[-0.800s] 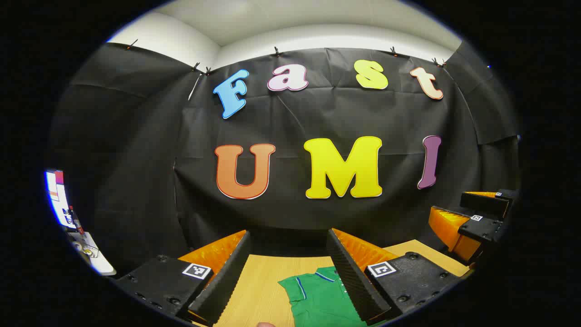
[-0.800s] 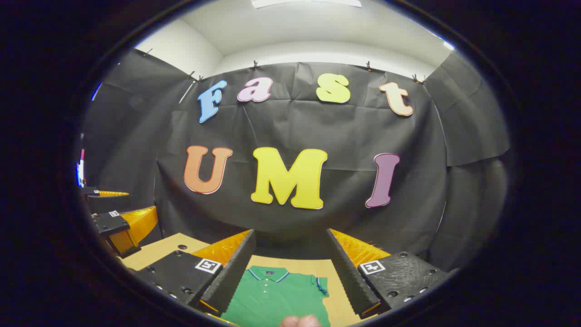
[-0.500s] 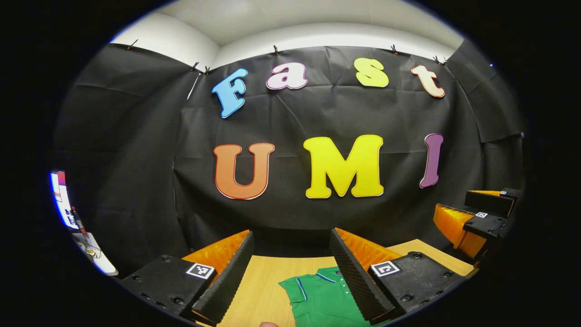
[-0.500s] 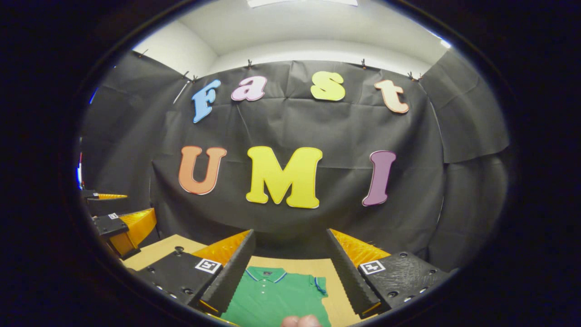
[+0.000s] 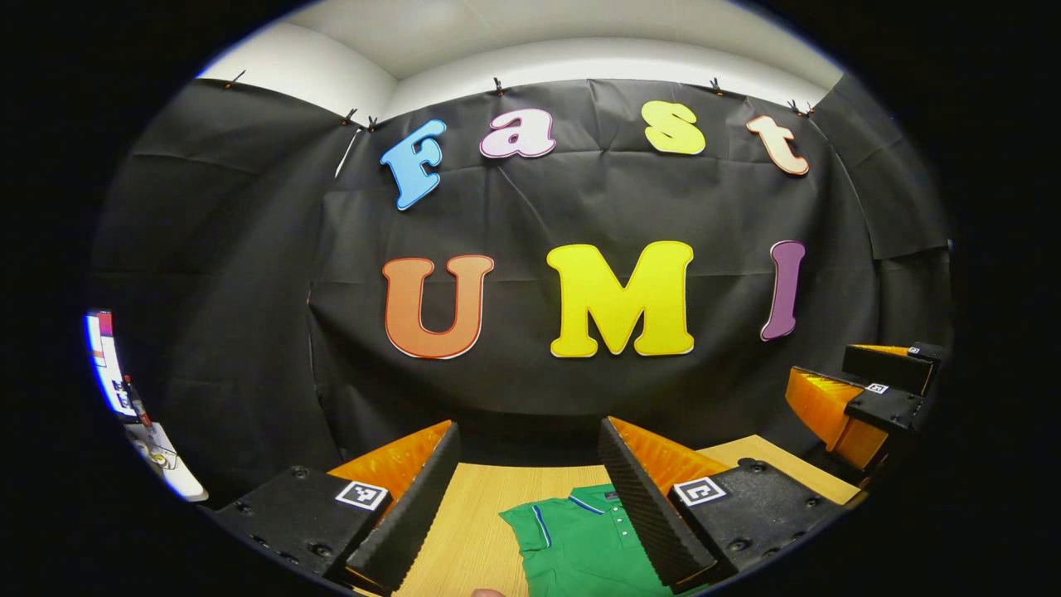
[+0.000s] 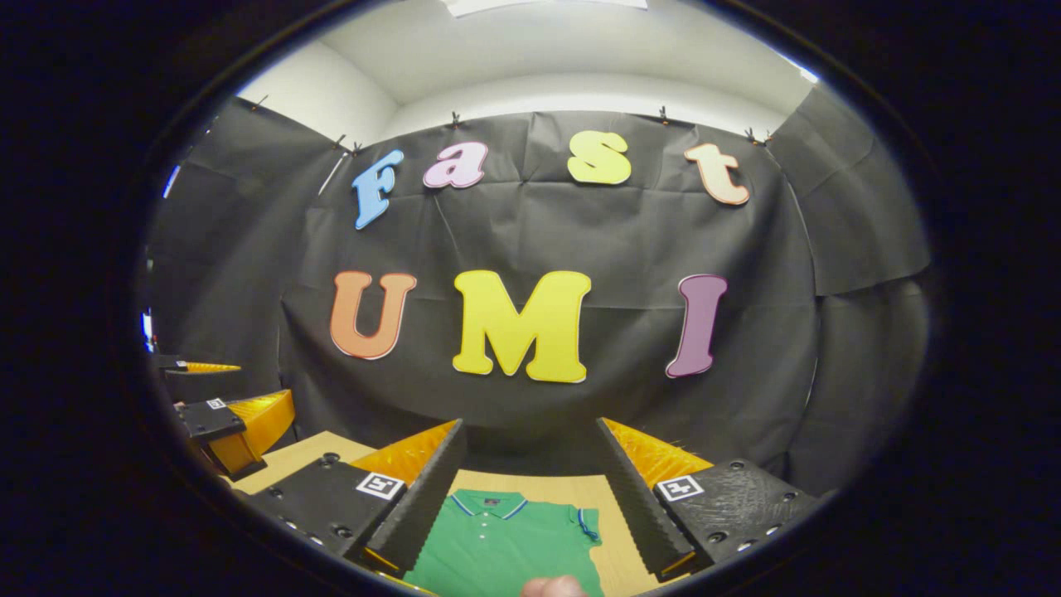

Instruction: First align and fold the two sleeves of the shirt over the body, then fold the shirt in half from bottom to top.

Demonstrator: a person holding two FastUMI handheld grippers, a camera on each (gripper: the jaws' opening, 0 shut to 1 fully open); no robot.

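1. Your left hand-held gripper (image 5: 526,497) stands wide open with nothing between its fingers, held above the tabletop (image 5: 472,514) and aimed toward the booth's far wall rather than down at the work.
2. Your right hand-held gripper (image 6: 530,489) is likewise spread wide and holds nothing; from the left gripper view you can also see it off to the right, raised over the tabletop's edge.
3. The shirt (image 6: 506,543) lies flat on the tabletop in front of both grippers, collar (image 6: 489,502) pointing away from you, buttons up. One short sleeve (image 5: 526,526) shows at the left shoulder, the other sleeve (image 6: 587,524) at the right.
4. Judging from this, no fold has begun: both sleeves lie spread out from the body.
5. Tilt each gripper downward first, so that the sleeve edges come into plain sight between your fingers.
6. Come down on each sleeve at its outer hem and pinch only the top layers, not the tabletop.
7. Lift just enough to clear the body, then carry both sleeves inward together so they land level with each other.
8. The cloth is likely soft and will sag; move slowly, and release only once each sleeve lies flat.
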